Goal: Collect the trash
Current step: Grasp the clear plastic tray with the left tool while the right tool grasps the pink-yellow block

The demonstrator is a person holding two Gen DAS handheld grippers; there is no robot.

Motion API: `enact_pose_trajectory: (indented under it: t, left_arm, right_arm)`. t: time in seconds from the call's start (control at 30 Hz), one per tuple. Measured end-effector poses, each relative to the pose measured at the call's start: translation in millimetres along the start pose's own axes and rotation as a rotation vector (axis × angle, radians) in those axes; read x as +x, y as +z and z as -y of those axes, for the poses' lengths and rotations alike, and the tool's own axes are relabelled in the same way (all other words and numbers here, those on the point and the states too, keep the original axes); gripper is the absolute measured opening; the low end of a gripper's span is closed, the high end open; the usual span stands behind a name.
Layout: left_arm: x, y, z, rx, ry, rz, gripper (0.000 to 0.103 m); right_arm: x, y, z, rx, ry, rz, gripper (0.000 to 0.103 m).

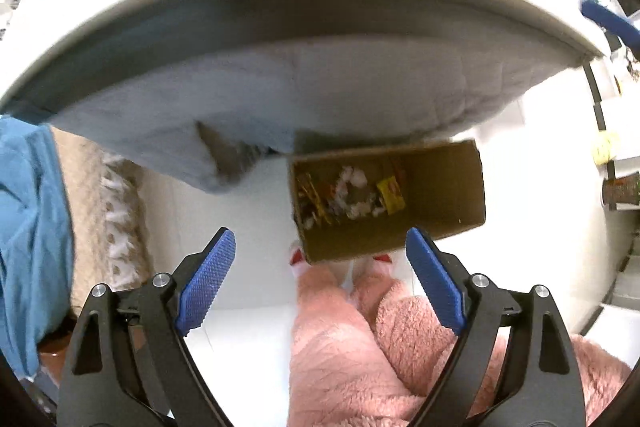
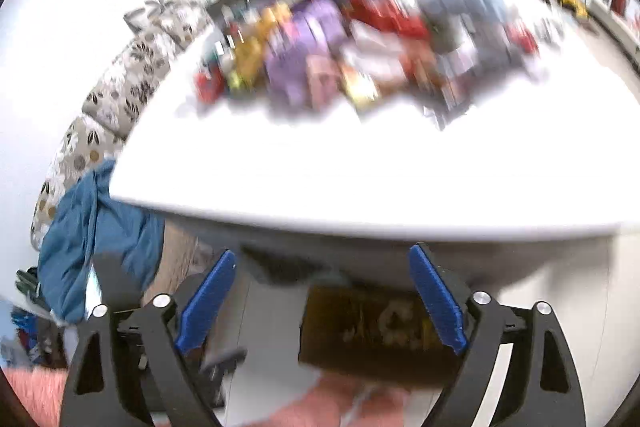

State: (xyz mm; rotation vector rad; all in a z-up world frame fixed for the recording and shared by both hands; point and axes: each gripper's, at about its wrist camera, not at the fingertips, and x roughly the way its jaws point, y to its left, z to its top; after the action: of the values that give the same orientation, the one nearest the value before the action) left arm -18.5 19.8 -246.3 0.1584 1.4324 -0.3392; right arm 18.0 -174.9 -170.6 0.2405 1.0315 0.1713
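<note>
Clutter (image 2: 360, 39) on table (image 2: 320, 179) motion-blurred

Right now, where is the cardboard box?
The cardboard box stands on the floor below the table edge, just beyond the person's feet, centre-right in the left wrist view.

Bright, overexposed whites; right view motion-blurred; fisheye-bent edges.
</note>
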Motion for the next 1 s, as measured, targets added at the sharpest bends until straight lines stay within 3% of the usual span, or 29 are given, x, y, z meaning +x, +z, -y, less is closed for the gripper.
enact_pose_trajectory:
  t: [0.07, 0.17, 0.3, 0.37, 0.43, 0.5, 0.6, 0.83, 1.0]
  left_arm:
    - [-14, 1, -9, -0.009, 0.025, 0.042, 0.085]
    - [-30, -1, -28, -0.037, 0.059, 0.089, 0.085]
    - [-38, -7, -52, -0.096, 0.085, 0.106, 0.085]
    - [-38, -11, -64, -0.133, 0.088, 0.104, 0.085]
    - [-39, -14, -72, -0.158, 0.091, 0.101, 0.085]
    - [-38, -14, -80, -0.182, 0.093, 0.102, 0.085]
    - [-41, -9, -88, -0.204, 0.076, 0.116, 0.085]
    - [-63, 19, -78, -0.174, 0.027, 0.194, 0.085]
    - [-89, 63, -74, -0.145, -0.009, 0.293, 0.085]
  right_arm:
    - [13, 26, -10, -0.029, -0.021, 0.023, 0.086]
    - [38, 58, -11, -0.006, -0.035, 0.012, 0.076]
    - [73, 83, -3, 0.061, -0.076, -0.023, 0.062]
    - [86, 91, 3, 0.083, -0.100, -0.053, 0.061]
    - [92, 96, 6, 0.102, -0.105, -0.045, 0.049]
    - [92, 96, 6, 0.108, -0.085, -0.056, 0.033]
    - [83, 89, 11, 0.124, -0.061, -0.053, 0.023]
    - [47, 55, 37, 0.274, 0.047, -0.045, 0.022]
    - [15, 38, 49, 0.332, 0.081, -0.016, 0.019]
